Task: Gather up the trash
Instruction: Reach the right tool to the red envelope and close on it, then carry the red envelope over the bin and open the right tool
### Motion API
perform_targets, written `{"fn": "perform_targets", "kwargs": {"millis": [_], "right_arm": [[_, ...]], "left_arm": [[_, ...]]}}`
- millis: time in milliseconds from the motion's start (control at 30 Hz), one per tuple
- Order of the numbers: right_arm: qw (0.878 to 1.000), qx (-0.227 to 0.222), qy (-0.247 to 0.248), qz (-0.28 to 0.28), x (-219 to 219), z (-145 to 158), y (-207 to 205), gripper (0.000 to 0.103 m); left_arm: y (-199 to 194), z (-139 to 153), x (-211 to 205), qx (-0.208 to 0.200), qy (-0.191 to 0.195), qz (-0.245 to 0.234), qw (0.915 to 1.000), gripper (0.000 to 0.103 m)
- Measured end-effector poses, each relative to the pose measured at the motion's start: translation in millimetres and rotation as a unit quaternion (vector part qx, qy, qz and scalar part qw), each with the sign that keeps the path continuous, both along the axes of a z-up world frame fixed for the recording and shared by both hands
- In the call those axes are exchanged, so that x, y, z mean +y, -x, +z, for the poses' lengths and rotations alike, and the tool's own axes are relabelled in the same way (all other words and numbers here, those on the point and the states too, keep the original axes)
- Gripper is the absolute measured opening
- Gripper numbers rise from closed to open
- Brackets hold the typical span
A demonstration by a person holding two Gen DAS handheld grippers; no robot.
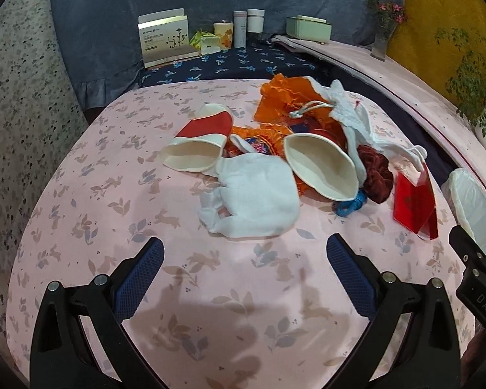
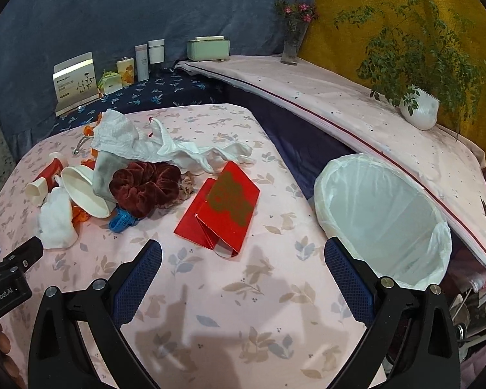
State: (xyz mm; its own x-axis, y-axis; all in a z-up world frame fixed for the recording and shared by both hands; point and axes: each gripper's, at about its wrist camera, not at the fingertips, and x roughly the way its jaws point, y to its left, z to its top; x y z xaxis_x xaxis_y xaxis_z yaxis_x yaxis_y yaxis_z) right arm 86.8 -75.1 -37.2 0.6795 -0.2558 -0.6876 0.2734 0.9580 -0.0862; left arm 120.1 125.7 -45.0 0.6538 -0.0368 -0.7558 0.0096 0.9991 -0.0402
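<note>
Both grippers hover over the pink rabbit-print tablecloth [image 1: 81,214] with nothing picked: left gripper [image 1: 244,267] has its jaws spread wide and empty, right gripper [image 2: 243,267] the same. Trash sits in a tangled heap mid-frame in the left wrist view: white glove [image 1: 259,194] nearest the left jaws, two paper cups [image 1: 320,168] lying on their sides, orange fabric [image 1: 282,97], white knit pouch [image 1: 343,103], dark red velvet scrunchie [image 1: 376,175], blue clip [image 1: 350,206]. The red envelope [image 2: 223,207] lies apart, centre of the right wrist view, just ahead of the right jaws. The lined trash bin [image 2: 385,217] stands off the table edge at the right of that view. Risks: the envelope lies flat and glossy, so the pads may slide over it or pinch the cloth and drag the whole heap; the glove is limp and touches a cup, likely to tow it along; the cups are light and could roll; the bin mouth is tilted and close under the shelf edge [image 2: 372,149], so a drop could clip the rim or land on the floor
</note>
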Motion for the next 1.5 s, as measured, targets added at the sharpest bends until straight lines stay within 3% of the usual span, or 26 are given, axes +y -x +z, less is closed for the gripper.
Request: {"fn": "perform_targets", "kwargs": {"millis": [300,533,600,700,733,833,933,1033,1500], "right_arm": [[1.0,0.012,-0.01,-0.004,4.4,-18.3,-37.5,0.09],[0.999,0.031,-0.026,-0.004,3.3,-37.3,-59.0,0.071],[0.999,0.036,-0.032,-0.004,2.5,-42.1,-62.1,0.065],[0.998,0.045,-0.041,-0.004,1.6,-50.1,-64.9,0.049],[0.998,0.047,-0.045,-0.003,1.0,-52.1,-65.3,0.041],[0.997,0.046,-0.056,-0.002,-0.5,-53.7,-61.6,0.031],[0.997,0.041,-0.068,0.002,-2.5,-51.0,-56.6,0.017],[0.997,0.034,-0.076,0.006,-4.4,-45.3,-49.5,0.005],[0.994,-0.03,-0.105,-0.003,-28.0,0.1,-0.9,0.003]], "left_arm": [[-31.8,-14.0,15.6,0.011,0.031,-0.001,0.9995,0.096],[-50.1,-28.7,10.3,0.026,0.033,-0.008,0.9991,0.094],[-53.4,-32.3,11.4,0.032,0.041,-0.009,0.9986,0.084],[-55.6,-38.0,12.2,0.049,0.057,-0.023,0.9969,0.059],[-55.0,-38.7,12.4,0.049,0.06,-0.026,0.9966,0.056],[-51.2,-37.3,10.9,0.049,0.067,-0.037,0.9958,0.029],[-45.2,-32.7,10.0,0.043,0.074,-0.041,0.9955,0.016],[-37.5,-24.5,8.2,0.035,0.079,-0.042,0.9954,0.014],[12.9,24.6,-22.6,-0.008,0.095,-0.084,0.9918,0.013]]}}
